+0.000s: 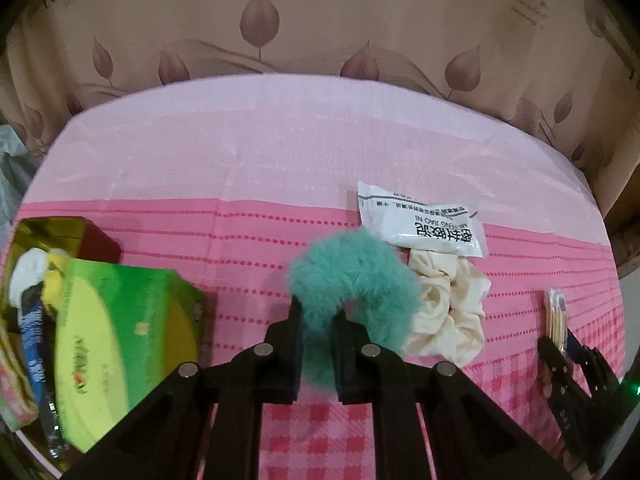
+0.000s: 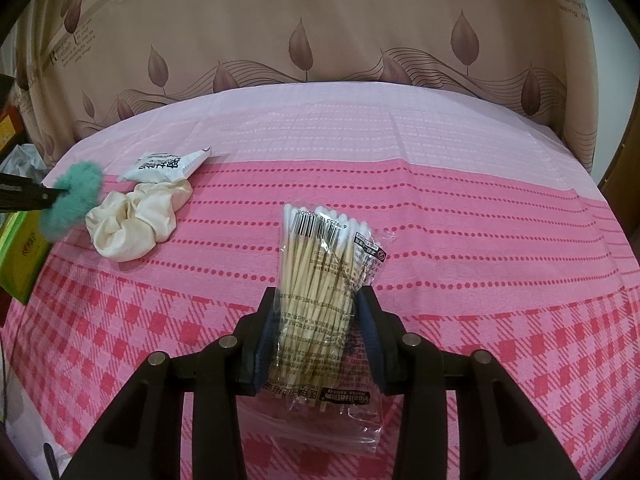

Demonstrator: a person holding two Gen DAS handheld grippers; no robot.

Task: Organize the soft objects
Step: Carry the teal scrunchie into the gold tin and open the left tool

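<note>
Fluffy teal faux-fur scrunchie (image 1: 352,280), light and squashy, is compressing in my left hand-held gripper (image 1: 318,344), pinched through its band, while my right hand-held gripper (image 2: 316,336) is clamping the crinkly clear bag of wooden cotton swabs (image 2: 324,280).

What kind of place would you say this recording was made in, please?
Probably a home, at a table. A pink checked tablecloth covers the surface, a leaf-print curtain hangs behind it, and household bits lie about: a cream scrunchie, a pack of cotton swabs and a green box.
</note>
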